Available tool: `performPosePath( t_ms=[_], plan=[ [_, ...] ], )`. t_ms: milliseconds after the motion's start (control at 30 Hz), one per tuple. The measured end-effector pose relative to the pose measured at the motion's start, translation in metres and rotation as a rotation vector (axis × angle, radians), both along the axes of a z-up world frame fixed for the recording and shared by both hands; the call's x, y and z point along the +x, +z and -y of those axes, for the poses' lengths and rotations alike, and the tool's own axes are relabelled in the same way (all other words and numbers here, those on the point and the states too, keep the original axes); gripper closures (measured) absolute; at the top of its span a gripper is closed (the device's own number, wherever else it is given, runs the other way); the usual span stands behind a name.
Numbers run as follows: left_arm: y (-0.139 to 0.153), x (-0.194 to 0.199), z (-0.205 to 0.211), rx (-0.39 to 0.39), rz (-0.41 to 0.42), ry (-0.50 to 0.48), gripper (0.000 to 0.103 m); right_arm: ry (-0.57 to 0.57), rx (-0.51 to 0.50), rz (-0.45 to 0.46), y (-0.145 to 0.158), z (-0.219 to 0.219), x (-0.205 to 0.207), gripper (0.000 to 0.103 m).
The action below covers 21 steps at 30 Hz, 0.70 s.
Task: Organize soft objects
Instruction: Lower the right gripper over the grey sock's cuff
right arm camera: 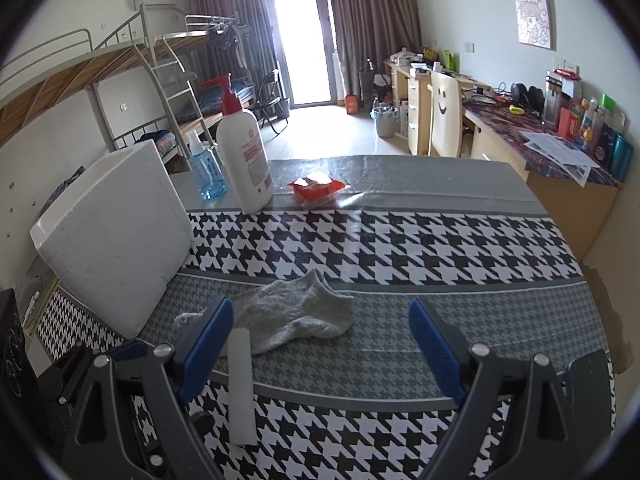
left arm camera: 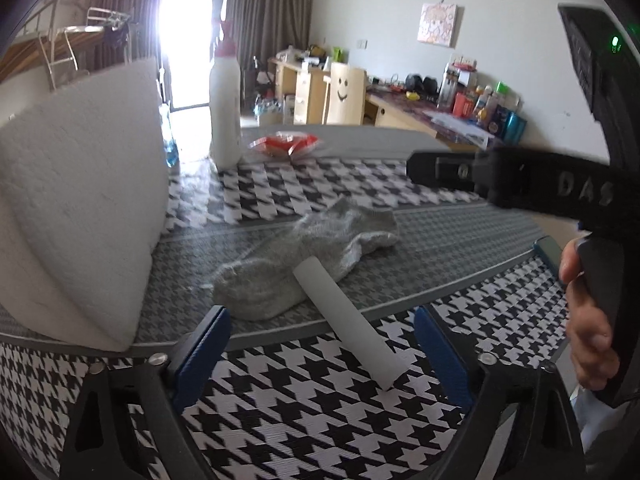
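A grey sock [left arm camera: 304, 256] [right arm camera: 296, 316] lies crumpled on the grey band of the houndstooth tablecloth [left arm camera: 304, 420] [right arm camera: 400, 248]. A white foam cylinder [left arm camera: 348, 324] [right arm camera: 240, 384] rests with one end on the sock. My left gripper [left arm camera: 324, 346] is open, low over the cloth, with the cylinder lying between its blue pads [left arm camera: 212, 344] and touching neither. My right gripper [right arm camera: 322, 344] is also open, above the sock's near edge. The cylinder lies under its left finger [right arm camera: 208, 344]. A white foam box [left arm camera: 80, 220] [right arm camera: 116, 236] stands at the left.
A white pump bottle [left arm camera: 225, 120] [right arm camera: 244, 160], a blue spray bottle [right arm camera: 206, 176] and a red packet [left arm camera: 286, 144] [right arm camera: 318, 188] stand at the table's far side. A hand [left arm camera: 588, 332] grips a black handle at the right. Desks and a bunk bed lie beyond.
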<state>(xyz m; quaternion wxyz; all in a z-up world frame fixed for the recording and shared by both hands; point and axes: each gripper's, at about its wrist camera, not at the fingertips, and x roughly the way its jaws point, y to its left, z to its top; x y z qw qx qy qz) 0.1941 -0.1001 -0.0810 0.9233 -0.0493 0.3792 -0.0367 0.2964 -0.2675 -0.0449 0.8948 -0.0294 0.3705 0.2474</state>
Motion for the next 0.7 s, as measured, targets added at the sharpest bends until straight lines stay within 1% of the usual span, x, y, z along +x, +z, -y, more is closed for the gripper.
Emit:
performPosePath(
  t_ms=[133,167,267,300,367,467,567,633,667,700],
  plan=[
    [-0.008,0.007,0.007,0.010,-0.033,0.025,0.026,0.015,-0.003,-0.013,-0.003,0.000,0.006,0.011],
    [-0.009,0.008,0.008,0.015,-0.040,0.032,0.030,0.018,-0.004,-0.016,-0.004,0.000,0.007,0.011],
    [-0.014,0.012,0.011,0.020,-0.058,0.052,0.034,0.042,-0.002,-0.031,-0.008,-0.003,0.012,0.011],
    [-0.015,0.013,0.013,0.036,-0.055,0.066,0.035,0.052,-0.004,-0.036,-0.010,-0.004,0.014,0.011],
    [-0.017,0.014,0.016,0.044,-0.056,0.068,0.039,0.066,-0.014,-0.046,-0.016,-0.007,0.019,0.011],
    [-0.021,0.018,0.017,0.049,-0.082,0.073,0.045,0.059,-0.006,-0.069,-0.023,-0.006,0.026,0.011],
    [-0.024,0.020,0.017,0.039,-0.095,0.084,0.046,0.060,0.011,-0.081,-0.025,-0.003,0.028,0.011],
    [-0.024,0.021,0.019,0.031,-0.086,0.073,0.047,0.064,0.006,-0.077,-0.025,-0.003,0.027,0.011],
    [-0.025,0.021,0.021,0.040,-0.084,0.072,0.048,0.065,0.004,-0.074,-0.025,-0.004,0.026,0.011],
    [-0.025,0.022,0.024,0.045,-0.085,0.066,0.052,0.063,0.006,-0.074,-0.025,-0.003,0.026,0.011]
  ],
)
